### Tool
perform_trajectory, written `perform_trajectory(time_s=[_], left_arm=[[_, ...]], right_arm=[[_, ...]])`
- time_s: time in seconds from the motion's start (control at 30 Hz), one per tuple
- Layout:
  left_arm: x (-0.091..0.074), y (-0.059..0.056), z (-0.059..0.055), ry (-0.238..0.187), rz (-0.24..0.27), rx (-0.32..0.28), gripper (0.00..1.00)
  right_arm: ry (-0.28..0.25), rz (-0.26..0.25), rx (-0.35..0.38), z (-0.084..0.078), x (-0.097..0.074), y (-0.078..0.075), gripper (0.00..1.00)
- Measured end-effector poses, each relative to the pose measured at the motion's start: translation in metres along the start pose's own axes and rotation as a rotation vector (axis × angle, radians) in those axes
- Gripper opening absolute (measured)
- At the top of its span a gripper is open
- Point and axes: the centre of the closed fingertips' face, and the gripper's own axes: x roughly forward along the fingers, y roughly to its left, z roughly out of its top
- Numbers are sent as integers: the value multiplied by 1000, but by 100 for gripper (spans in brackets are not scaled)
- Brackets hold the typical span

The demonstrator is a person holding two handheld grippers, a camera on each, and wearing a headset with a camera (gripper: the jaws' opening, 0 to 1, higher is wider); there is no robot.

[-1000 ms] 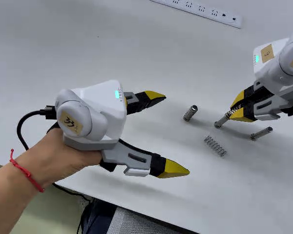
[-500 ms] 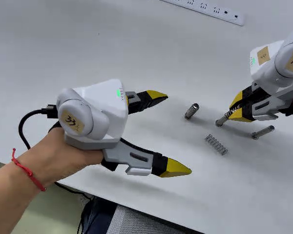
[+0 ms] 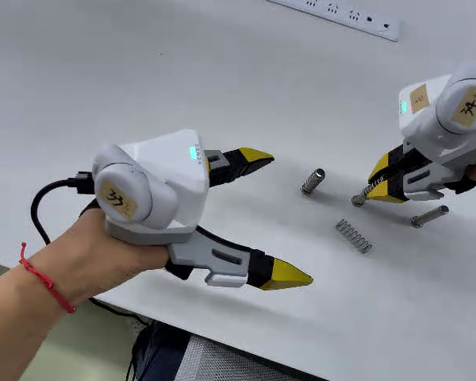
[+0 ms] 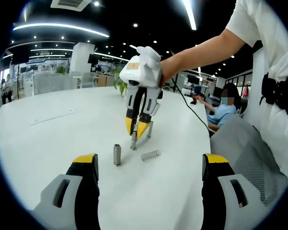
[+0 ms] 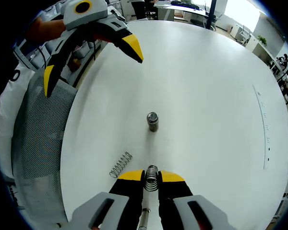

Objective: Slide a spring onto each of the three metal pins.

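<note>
Tilted the right tongs (image 3: 378, 184) slightly over the last second without shifting the pin (image 3: 362, 197) clamped in them, with a spring (image 5: 151, 178) already round its upper part and its lower end seemingly resting on the bench (image 3: 222, 79), nearer the near edge than the far one; judged that as pin two nearly finished. Counted one sprung pin (image 3: 312, 181) standing upright just left of it, plus a loose spring (image 3: 353, 236) and a bare pin (image 3: 426, 216) lying close by, untouched, so one pairing left. Held the left tongs (image 3: 285, 218) wide open and empty, roughly level above the near edge, aimed at the parts.
</note>
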Motion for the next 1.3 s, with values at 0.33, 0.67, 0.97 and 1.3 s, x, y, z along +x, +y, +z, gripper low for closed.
perform_trajectory(time_s=[0.33, 0.67, 0.97, 1.3], left_arm=[[1, 0, -1, -4, -1, -4, 88], [1, -1, -3, 2, -3, -5, 88], [0, 1, -4, 6, 0, -5, 88], [-1, 0, -4, 14, 0, -3, 87]], right_arm=[[11, -3, -10, -2, 14, 2, 8], [7, -3, 4, -1, 21, 3, 8], [-1, -1, 26, -1, 22, 5, 8], [-11, -1, 36, 1, 22, 6, 11]])
